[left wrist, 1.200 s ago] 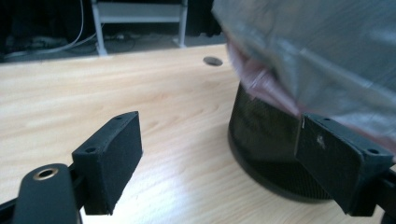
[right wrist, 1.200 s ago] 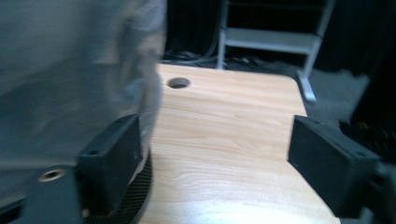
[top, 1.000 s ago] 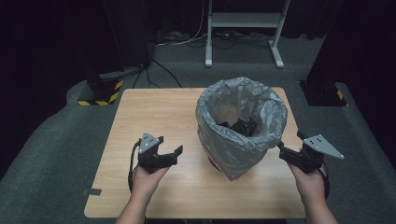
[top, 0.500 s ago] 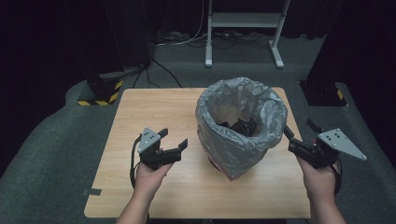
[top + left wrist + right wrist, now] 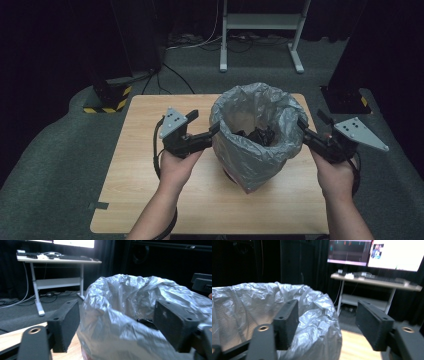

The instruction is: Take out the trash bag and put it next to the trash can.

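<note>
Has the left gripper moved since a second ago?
Yes. The left gripper has moved up-picture and rightward over the table, reaching the bag's rim; its jaws, astride that rim, have just been closing.

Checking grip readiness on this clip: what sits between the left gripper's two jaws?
In the left gripper view, the grey bin bag's rim fold lies between the jaws of the left gripper, which have just been closing.

Bag [image 5: 257, 135] on table [image 5: 150, 200]; grippers left and right
</note>
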### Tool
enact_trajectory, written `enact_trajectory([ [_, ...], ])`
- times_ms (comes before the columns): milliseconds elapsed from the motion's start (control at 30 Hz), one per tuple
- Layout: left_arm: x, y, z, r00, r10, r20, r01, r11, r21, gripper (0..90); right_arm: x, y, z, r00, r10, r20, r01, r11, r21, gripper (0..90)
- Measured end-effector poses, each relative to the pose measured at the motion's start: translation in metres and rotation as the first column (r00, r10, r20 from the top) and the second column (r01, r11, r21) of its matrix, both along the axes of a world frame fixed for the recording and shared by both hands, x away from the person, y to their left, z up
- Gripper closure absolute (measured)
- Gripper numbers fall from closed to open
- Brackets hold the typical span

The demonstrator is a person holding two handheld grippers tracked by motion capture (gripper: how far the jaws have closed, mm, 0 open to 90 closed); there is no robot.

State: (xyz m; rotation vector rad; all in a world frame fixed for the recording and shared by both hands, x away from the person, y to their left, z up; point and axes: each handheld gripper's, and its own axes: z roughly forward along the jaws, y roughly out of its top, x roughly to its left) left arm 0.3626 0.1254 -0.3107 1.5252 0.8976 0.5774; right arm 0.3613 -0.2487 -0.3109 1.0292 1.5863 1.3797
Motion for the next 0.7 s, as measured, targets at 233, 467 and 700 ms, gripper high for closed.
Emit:
enact_trajectory([
  [233,0.018,-0.014,-0.001,0.9974,0.021,-0.069,-0.023,0.9993,-0.031,40.9,0.008,0.007,-0.002,0.9949,-0.027,-0.097,0.029,0.999,0.019,49.6],
  [467,0.024,-0.019,-0.008,0.9935,0.050,-0.102,-0.051,0.9986,-0.014,53.2,0.012,0.009,-0.006,0.9872,-0.023,-0.158,0.031,0.998,0.048,62.8],
  [700,0.022,-0.021,-0.009,0.9935,0.076,-0.085,-0.080,0.9958,-0.045,69.9,0.008,0.015,-0.003,0.9888,-0.079,-0.127,0.080,0.997,0.003,77.6],
])
